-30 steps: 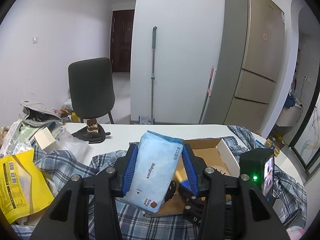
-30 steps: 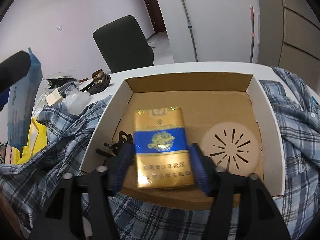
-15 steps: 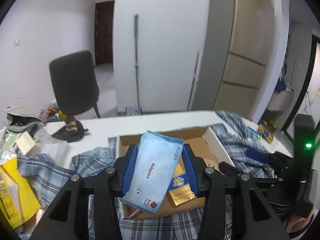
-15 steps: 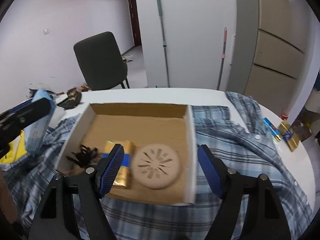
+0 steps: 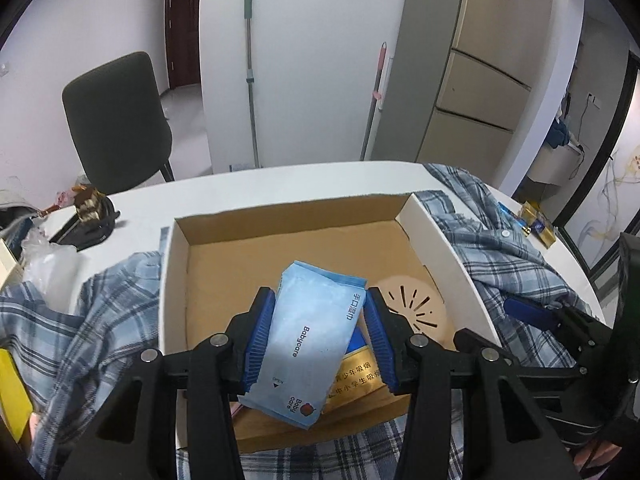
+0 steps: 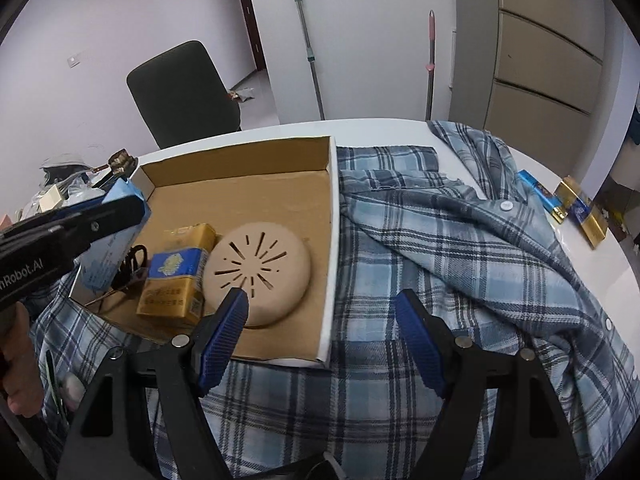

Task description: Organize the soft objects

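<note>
Left gripper [image 5: 318, 334] jaws pinch the wipes pack [image 5: 308, 344] at mid-sides, held above the cardboard box [image 5: 436, 240]; pack looks light, soft, compressible with slick film, so hold gently. Right gripper [image 6: 322, 338] jaws spread, empty, over plaid shirt [image 6: 460, 264]

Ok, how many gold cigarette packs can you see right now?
3, maybe more hidden. One gold and blue cigarette pack lies in the cardboard box beside the round beige disc. Two more packs lie on the table's far right edge, past the plaid shirt.
</note>
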Demonstrator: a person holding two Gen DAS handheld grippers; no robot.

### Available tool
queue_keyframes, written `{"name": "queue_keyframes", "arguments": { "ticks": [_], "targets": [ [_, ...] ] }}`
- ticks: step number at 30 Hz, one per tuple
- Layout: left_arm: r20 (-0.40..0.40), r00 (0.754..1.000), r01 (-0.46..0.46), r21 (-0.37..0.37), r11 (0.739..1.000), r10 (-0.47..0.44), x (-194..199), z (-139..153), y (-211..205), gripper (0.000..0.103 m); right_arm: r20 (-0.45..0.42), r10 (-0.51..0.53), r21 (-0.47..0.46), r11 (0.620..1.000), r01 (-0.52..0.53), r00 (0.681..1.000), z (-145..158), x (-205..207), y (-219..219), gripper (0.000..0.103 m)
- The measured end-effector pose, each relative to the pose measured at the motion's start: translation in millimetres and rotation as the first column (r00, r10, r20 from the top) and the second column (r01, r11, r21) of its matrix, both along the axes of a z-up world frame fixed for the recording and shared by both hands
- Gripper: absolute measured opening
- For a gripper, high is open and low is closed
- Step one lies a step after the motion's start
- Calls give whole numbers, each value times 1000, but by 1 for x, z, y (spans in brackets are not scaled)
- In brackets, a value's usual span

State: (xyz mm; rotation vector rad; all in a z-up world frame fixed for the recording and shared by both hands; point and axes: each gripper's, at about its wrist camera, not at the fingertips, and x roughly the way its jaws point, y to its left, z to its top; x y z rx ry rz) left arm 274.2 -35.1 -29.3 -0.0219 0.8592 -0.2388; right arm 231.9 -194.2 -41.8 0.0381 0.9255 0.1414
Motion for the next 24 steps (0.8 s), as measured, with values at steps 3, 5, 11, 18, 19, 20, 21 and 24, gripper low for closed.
{"name": "queue_keyframes", "arguments": {
  "ticks": [3, 5, 11, 18, 19, 20, 21, 24],
  "targets": [
    [4, 1000, -10, 4, 1000, 10, 1, -3, 0, 63, 12, 3, -1, 1000, -3, 1000, 2, 0, -1, 75],
    [38, 999, -26, 5, 1000, 26, -2, 0, 2, 83, 21, 4, -1, 1000, -4, 1000, 3, -1, -1, 75],
    [93, 994, -52, -6, 999, 52, -16, 17, 15, 87, 83, 16, 4, 1000, -16, 996, 23, -12, 3, 75],
    [218, 971, -100, 6, 995, 96, -54, 56, 32, 87, 157, 39, 17, 999, -42, 987, 54, -27, 9, 75],
    [229, 968, -104, -11, 995, 104, -60, 62, 35, 87, 167, 43, 18, 999, -47, 985, 59, -30, 9, 75],
    [247, 962, -109, -32, 993, 114, -68, 69, 38, 87, 177, 49, 19, 998, -53, 983, 63, -34, 10, 75],
    [259, 959, -112, -40, 993, 119, -73, 74, 40, 87, 185, 53, 21, 998, -58, 981, 67, -38, 11, 75],
    [311, 940, -125, -61, 990, 138, -93, 91, 45, 95, 217, 65, 22, 997, -71, 974, 80, -51, 12, 75]
  ]
}}
